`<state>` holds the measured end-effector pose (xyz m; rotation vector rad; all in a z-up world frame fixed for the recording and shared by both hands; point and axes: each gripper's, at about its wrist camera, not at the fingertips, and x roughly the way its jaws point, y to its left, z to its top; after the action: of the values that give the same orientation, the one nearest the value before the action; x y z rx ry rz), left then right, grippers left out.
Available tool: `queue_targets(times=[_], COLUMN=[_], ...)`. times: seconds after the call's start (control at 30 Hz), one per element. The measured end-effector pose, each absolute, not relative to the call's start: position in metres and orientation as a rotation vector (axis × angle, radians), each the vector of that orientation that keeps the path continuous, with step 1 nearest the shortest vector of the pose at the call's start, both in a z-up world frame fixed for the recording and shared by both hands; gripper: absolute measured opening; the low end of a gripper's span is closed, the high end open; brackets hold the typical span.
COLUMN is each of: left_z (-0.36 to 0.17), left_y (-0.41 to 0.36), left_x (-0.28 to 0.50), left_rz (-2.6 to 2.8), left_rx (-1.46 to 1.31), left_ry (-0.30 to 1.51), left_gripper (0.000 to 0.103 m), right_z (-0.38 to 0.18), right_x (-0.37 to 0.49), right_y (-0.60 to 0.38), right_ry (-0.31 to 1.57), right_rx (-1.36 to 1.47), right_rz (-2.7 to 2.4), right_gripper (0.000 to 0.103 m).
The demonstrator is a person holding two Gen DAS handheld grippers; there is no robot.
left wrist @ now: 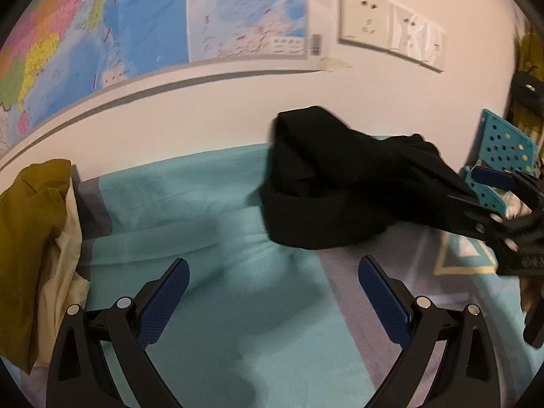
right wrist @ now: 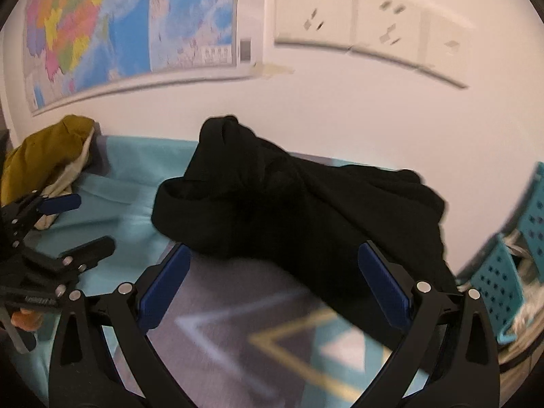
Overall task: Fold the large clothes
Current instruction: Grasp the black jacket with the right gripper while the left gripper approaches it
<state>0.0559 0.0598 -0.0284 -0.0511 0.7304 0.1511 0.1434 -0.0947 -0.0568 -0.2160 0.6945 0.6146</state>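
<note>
Both claws stand spread wide with nothing between their blue-padded fingers. From the left wrist view, the left claw (left wrist: 273,294) hangs over the teal bedsheet (left wrist: 190,204), its pads apart above bare cloth. From the right wrist view, the right claw (right wrist: 273,280) sits just in front of the crumpled black garment (right wrist: 289,210), whose near edge drapes down to and past the right-hand blue pad (right wrist: 384,289); whether the fabric touches that pad I cannot tell. The garment lies bunched in a heap on the bed against the white wall (right wrist: 340,108), one end humped up high, the other trailing toward the perforated teal plastic basket (right wrist: 503,278) at the right. Under the right claw the bedding shows a grey patch with yellow and white geometric lines (right wrist: 278,333). Off to the left, a mustard-yellow cloth over a cream one (left wrist: 30,238) is piled at the bed's edge. A coloured map (left wrist: 102,27) and white wall sockets (left wrist: 367,17) hang above.
</note>
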Motion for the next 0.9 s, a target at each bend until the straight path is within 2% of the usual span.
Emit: queue_targets(times=[0.17,0.23,0.3,0.37,0.5,0.57,0.63,0.67,0.7,0.73,0.77,0.8,0.83,0.87,0.9], left_z=[-0.036,-0.039,-0.041,-0.042,-0.044,-0.045,-0.047,-0.048,-0.050,-0.051,-0.053,-0.054,-0.055,-0.055,-0.055], left_y=[0.069,0.071,0.073,0.075,0.080,0.082,0.084,0.085,0.087,0.087,0.088,0.089,0.091,0.091,0.092], left_x=[0.070,0.073,0.075,0.077,0.080,0.081,0.082,0.083,0.084,0.085,0.086,0.088,0.088,0.088,0.087], left_rz=[0.175,0.182,0.186,0.190,0.196,0.199,0.201,0.204,0.208,0.211,0.216,0.218,0.219,0.223,0.227], left_rx=[-0.042,-0.036,-0.031,-0.026,-0.031,-0.034,-0.034,-0.033,-0.034,-0.036,-0.038,-0.040,-0.040,-0.039,-0.039], left_ry=[0.750,0.756,0.758,0.760,0.760,0.764,0.767,0.771,0.776,0.780,0.785,0.786,0.786,0.786,0.783], left_gripper=[0.096,0.096,0.096,0.096,0.096,0.096,0.096,0.096,0.096,0.096,0.096,0.096,0.096,0.096,0.096], right_z=[-0.081,-0.092,-0.094,-0.082,-0.040,-0.022,-0.020,-0.022,-0.024,-0.027,-0.032,-0.038,-0.041,-0.044,-0.049], right_x=[0.188,0.203,0.208,0.203,0.169,0.150,0.142,0.142,0.140,0.139,0.136,0.137,0.140,0.143,0.146], right_y=[-0.058,-0.051,-0.052,-0.065,-0.107,-0.128,-0.138,-0.137,-0.135,-0.127,-0.119,-0.106,-0.097,-0.086,-0.077], right_ry=[0.744,0.786,0.806,0.784,0.684,0.651,0.674,0.683,0.679,0.653,0.630,0.614,0.610,0.610,0.618], right_rx=[-0.365,-0.388,-0.377,-0.364,-0.314,-0.331,-0.358,-0.389,-0.420,-0.467,-0.496,-0.519,-0.530,-0.551,-0.582], right_rz=[0.633,0.630,0.665,0.684,0.745,0.759,0.765,0.766,0.763,0.737,0.722,0.721,0.745,0.760,0.771], right_gripper=[0.096,0.074,0.026,0.006,0.004,0.004,0.013,0.039,0.076,0.087,0.088,0.082,0.082,0.085,0.092])
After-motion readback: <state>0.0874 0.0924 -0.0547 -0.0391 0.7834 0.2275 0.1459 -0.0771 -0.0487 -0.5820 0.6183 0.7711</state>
